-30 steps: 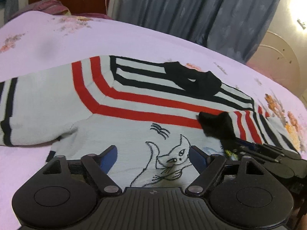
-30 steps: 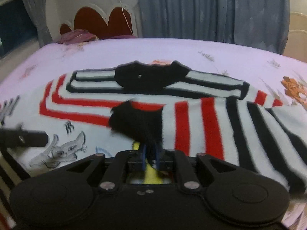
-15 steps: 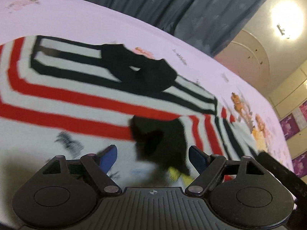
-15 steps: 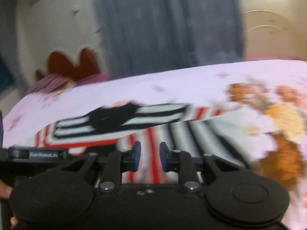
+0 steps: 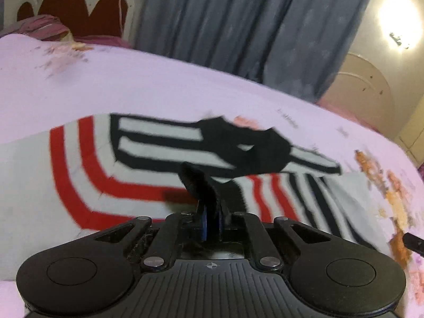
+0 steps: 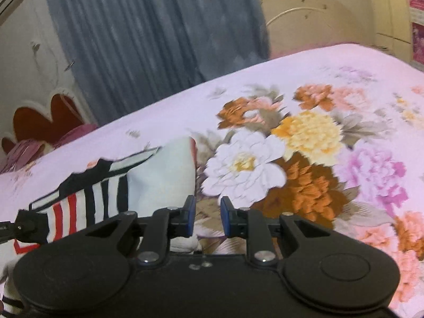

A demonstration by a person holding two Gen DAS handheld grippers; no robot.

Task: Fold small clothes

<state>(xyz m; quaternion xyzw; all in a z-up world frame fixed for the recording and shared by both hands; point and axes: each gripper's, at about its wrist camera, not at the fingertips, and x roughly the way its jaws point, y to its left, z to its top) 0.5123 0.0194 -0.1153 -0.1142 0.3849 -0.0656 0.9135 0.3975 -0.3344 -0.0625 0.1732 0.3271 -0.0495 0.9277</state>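
A white knit sweater (image 5: 137,164) with red and black stripes lies spread on the bed, its black collar (image 5: 254,148) at the far side. Its right sleeve is folded across the chest, and the sleeve's black cuff (image 5: 201,182) stands up between the blue pads of my left gripper (image 5: 210,212), which is shut on it. In the right wrist view the sweater (image 6: 164,175) lies at the left. My right gripper (image 6: 207,217) hangs over the flowered sheet beside it, its jaws a narrow gap apart with nothing between them.
The bed's pink sheet (image 6: 331,69) has a large flower print (image 6: 304,159) to the right of the sweater. A blue curtain (image 5: 238,26) and a red headboard (image 5: 79,13) stand behind the bed, and a purple pillow (image 5: 39,26) lies at its far left.
My left gripper moved onto the black cuff and shut on it. My right gripper let go of the cuff and swung away to the right, over the flower print.
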